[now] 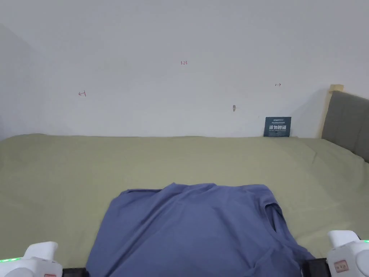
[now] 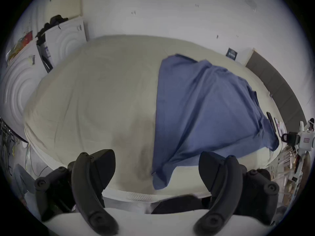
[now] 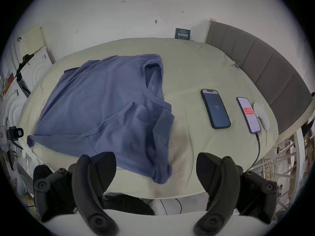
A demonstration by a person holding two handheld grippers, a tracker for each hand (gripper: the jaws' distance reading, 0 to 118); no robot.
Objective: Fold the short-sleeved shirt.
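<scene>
Blue shirt (image 3: 102, 106) lies rumpled on my bed (image 3: 196, 66), neckline up, near edge draping over. My left tool (image 2: 156, 170) and right tool (image 3: 156, 168): jaws spread, empty.

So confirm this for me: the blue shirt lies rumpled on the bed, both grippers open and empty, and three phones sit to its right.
Not three. The right gripper view shows two phones right of the shirt. The rest holds: left gripper and right gripper are open and empty.
</scene>
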